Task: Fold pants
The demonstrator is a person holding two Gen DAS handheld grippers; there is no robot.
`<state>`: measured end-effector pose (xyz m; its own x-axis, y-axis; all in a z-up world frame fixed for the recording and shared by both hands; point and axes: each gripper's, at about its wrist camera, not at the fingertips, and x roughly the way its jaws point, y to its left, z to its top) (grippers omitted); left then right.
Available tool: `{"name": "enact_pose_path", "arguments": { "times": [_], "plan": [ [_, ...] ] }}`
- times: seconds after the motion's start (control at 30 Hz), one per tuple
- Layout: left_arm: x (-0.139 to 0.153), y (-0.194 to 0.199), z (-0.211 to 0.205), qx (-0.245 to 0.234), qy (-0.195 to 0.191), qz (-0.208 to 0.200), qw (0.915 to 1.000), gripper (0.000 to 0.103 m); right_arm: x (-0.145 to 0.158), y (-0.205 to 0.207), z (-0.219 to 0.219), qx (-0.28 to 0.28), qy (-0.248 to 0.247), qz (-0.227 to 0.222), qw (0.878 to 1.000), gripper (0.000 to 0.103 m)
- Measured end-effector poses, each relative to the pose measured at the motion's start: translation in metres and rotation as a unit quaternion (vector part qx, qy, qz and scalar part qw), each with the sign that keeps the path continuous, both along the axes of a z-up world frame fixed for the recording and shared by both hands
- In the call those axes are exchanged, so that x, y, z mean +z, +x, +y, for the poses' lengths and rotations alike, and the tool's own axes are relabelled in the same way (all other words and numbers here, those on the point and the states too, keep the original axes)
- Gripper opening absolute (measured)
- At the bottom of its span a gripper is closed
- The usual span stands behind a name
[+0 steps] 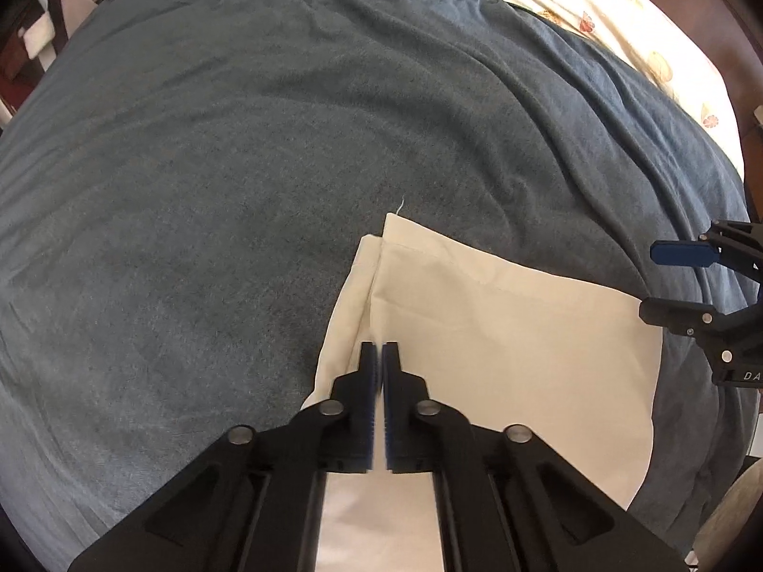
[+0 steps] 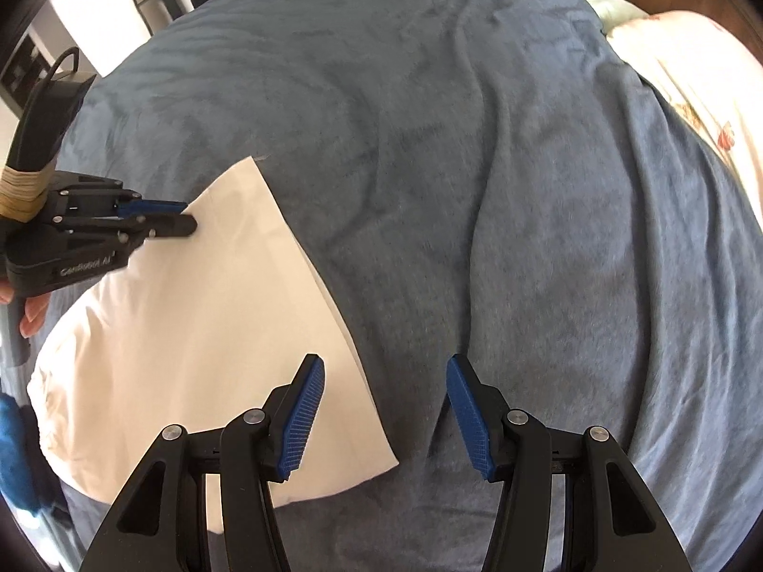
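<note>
My left gripper [image 1: 380, 348] had its jaws closed over the folded cream cotton pants [image 1: 500, 324]. My right gripper's [image 2: 385, 372] jaws stood open, empty, above the grey-blue fleece blanket [image 2: 429, 167].

One pants [image 1: 500, 324], cream, folded flat. One blanket [image 1: 238, 143], grey-blue, beneath. One floral sheet [image 1: 620, 24] at the far edge. Two grippers: left [image 1: 380, 348], right [image 2: 384, 367] (both black with blue pads).

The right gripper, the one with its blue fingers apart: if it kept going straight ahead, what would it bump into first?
Probably the blue blanket. The right gripper points steeply down just past the cream pants' edge; its left finger might graze that edge.
</note>
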<state>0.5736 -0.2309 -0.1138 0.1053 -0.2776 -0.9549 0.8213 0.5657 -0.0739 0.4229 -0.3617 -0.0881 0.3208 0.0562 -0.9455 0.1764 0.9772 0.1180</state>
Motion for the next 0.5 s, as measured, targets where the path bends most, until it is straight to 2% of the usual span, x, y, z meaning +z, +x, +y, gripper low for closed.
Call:
{"name": "enact_pose_path", "arguments": {
  "times": [0.2,0.43,0.5],
  "plan": [
    [0.002,0.006,-0.006,0.004,0.016,-0.03,0.9994,0.003,-0.002,-0.007,-0.002,-0.013,0.01,0.002,1.0,0.054],
    [-0.005,0.011,-0.011,0.011,0.032,-0.034,0.9988,0.004,-0.006,-0.008,-0.006,-0.027,0.01,0.005,1.0,0.054],
    [-0.004,0.012,-0.011,0.014,0.036,-0.04,0.9984,0.008,-0.006,-0.007,-0.007,-0.031,0.01,0.005,0.999,0.054]
  ]
}}
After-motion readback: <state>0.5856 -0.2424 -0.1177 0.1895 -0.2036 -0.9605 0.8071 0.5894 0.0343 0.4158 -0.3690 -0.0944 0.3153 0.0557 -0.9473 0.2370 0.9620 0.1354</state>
